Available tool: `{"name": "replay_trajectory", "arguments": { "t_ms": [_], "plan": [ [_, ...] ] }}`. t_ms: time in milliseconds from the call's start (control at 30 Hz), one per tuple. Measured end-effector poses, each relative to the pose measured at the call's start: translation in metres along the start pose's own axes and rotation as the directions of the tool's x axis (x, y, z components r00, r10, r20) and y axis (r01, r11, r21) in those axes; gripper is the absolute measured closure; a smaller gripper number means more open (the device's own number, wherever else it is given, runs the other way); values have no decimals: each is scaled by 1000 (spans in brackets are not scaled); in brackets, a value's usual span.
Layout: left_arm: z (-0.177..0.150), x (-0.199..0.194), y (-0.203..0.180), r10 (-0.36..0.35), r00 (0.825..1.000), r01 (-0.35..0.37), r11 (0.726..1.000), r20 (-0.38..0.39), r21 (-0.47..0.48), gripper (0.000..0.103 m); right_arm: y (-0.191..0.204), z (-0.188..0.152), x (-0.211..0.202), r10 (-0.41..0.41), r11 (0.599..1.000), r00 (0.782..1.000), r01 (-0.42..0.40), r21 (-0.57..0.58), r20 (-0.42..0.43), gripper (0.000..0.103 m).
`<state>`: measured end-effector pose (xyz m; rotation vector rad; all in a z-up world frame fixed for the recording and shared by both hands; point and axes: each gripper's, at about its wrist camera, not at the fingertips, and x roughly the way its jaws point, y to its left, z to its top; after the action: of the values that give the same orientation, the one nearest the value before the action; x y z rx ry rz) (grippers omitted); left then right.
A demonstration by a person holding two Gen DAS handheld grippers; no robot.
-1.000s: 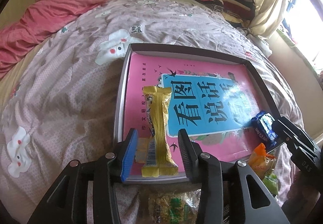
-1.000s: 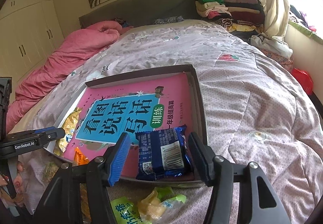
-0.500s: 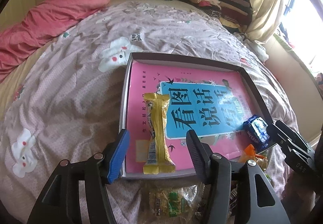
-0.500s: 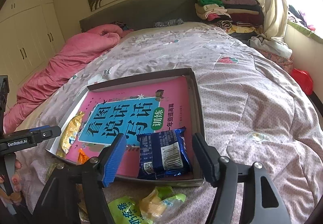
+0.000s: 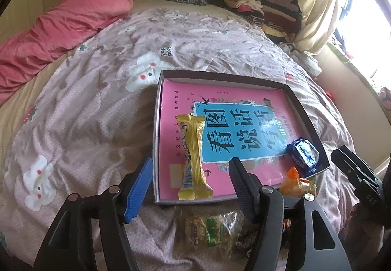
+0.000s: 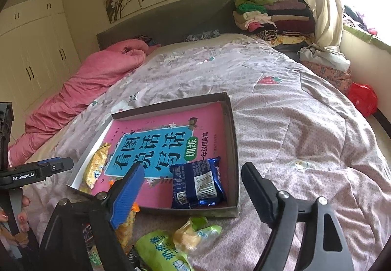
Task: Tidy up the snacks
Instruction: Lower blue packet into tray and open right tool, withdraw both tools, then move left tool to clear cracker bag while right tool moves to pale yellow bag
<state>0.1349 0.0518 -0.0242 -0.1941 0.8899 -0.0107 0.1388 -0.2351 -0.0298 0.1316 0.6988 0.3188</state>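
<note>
Lying flat in my shallow box (image 5: 303, 109), the yellow snack bar (image 5: 194, 158) sits at its left edge and the blue packet (image 6: 196, 183) in its near right corner. My left tongs (image 5: 190, 185) and right tongs (image 6: 193, 194) have just been opening, both empty. The remaining snacks (image 6: 171, 241) lie on the bed (image 6: 293, 124), before the box.

Daylight floods in from the window (image 5: 361, 34) on your right, blown out white, soft shadows on the bedspread (image 5: 85, 124), heavy fisheye bending, dark corner vignetting, mild softness throughout.
</note>
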Motion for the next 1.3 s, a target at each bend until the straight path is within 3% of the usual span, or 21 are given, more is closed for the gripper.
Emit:
{"name": "replay_trajectory", "arguments": {
  "t_ms": [1000,1300],
  "plan": [
    [-35,-22,-6,-27,998,30,998,-64,49,34,17,-31,-36,7,1000,999,-8,-25,-39,15],
    [-49,-16,-7,-26,992,34,997,-122,66,33,14,-38,-41,6,1000,998,-6,-1,-66,15]
  ]
}}
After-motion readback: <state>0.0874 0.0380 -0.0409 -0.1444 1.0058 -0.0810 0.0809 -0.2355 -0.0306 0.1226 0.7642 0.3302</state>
